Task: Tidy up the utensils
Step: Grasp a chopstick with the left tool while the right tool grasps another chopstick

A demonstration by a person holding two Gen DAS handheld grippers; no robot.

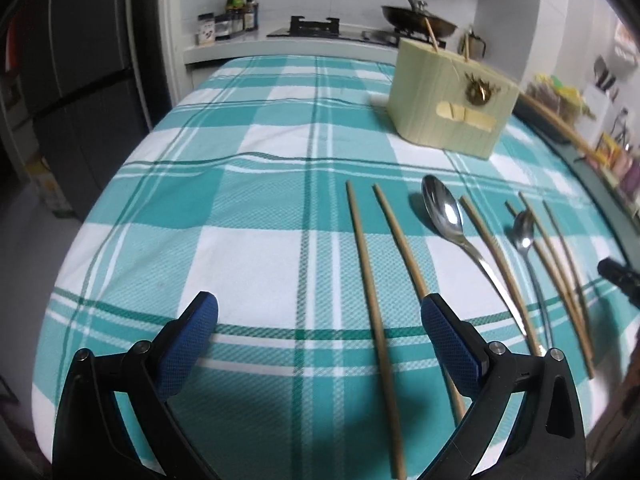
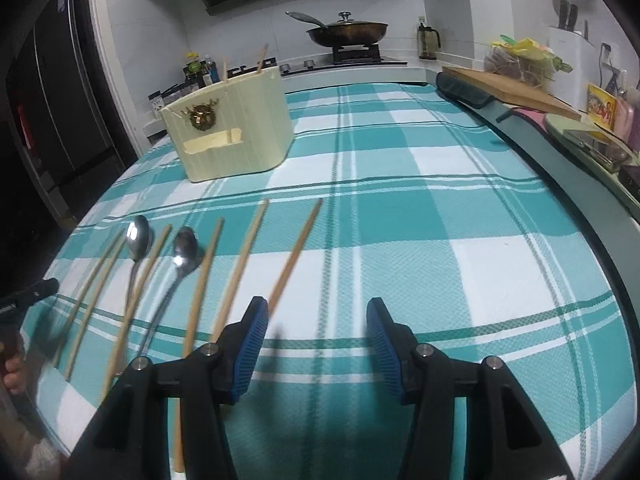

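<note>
Several wooden chopsticks (image 1: 370, 280) and two steel spoons, a large spoon (image 1: 444, 210) and a smaller spoon (image 1: 525, 228), lie in a row on the teal checked tablecloth (image 1: 240, 200). A cream utensil holder (image 1: 448, 100) stands behind them with two sticks in it. My left gripper (image 1: 320, 344) is open and empty, low over the cloth, with one chopstick between its fingers. In the right wrist view the chopsticks (image 2: 246, 256), spoons (image 2: 184, 252) and holder (image 2: 232, 128) lie to the left. My right gripper (image 2: 316, 344) is open and empty, just right of the rightmost chopstick (image 2: 296, 252).
A stove with a wok (image 2: 348, 32) and bottles (image 1: 236, 16) stand on the counter behind the table. A wooden cutting board (image 2: 508, 88) and clutter line the right side. A dark fridge (image 1: 80, 80) stands at the left.
</note>
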